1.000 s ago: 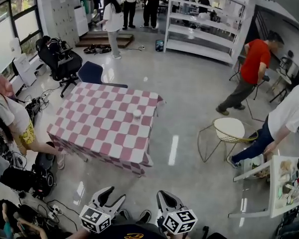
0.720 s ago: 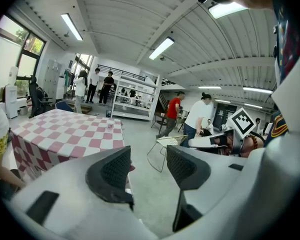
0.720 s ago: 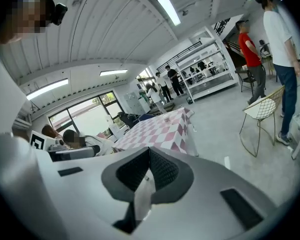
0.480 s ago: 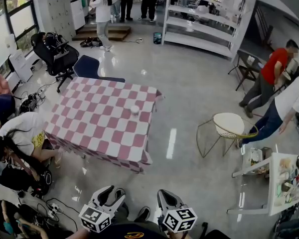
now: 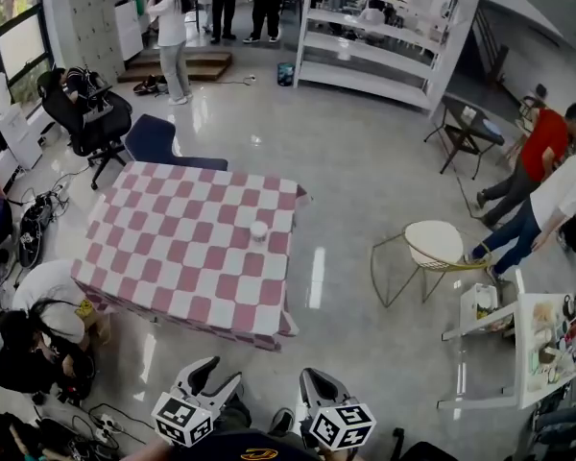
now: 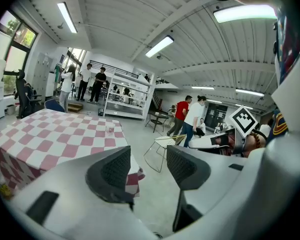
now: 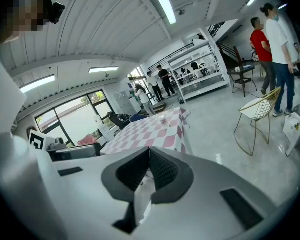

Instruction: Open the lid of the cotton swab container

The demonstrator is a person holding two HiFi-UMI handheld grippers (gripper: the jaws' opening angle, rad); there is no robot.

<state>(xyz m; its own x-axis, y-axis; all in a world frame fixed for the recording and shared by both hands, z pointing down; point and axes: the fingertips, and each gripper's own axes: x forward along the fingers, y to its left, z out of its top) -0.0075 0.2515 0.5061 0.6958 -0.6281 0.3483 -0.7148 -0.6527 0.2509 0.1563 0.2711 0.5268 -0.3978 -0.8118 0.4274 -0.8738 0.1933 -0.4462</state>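
Room: large indoor hall, glossy grey floor (image 5: 365,190), strip lights (image 6: 160,45) on a ribbed ceiling, windows (image 5: 10,12) on the left wall.

Far side: white shelving rack (image 5: 374,51), standing people (image 5: 170,27) beside and beyond it.

Work surface: rectangular table (image 5: 163,257) under a pink-and-white checked cloth, set at a slight angle, cloth hanging over the edges.

Around the table: black office chair (image 5: 91,113) and blue chair (image 5: 154,140) at the far-left corner. Crouching person (image 5: 48,310) tight against the left side, cables (image 5: 38,209) on the floor there. Wire chair (image 5: 430,248) with a pale round seat well off to the right. Two bent-over people (image 5: 547,176) beyond it. White side table (image 5: 542,353) with clutter at the far right.

Free room: open floor between the near table edge and both grippers. A broad open strip of floor between the right table edge and the wire chair. Left side crowded.

Left gripper (image 5: 223,373): low in the head view, jaws spread, nothing between them.

Right gripper (image 5: 313,380): just beside it, jaws pressed together, nothing pinched.

Cotton swab container (image 5: 258,230): small white cylinder on the cloth, right-hand half, nearer the right edge than the left, well apart from both grippers. Upright, long axis vertical, top end toward the ceiling. Lid detail too small to make out.
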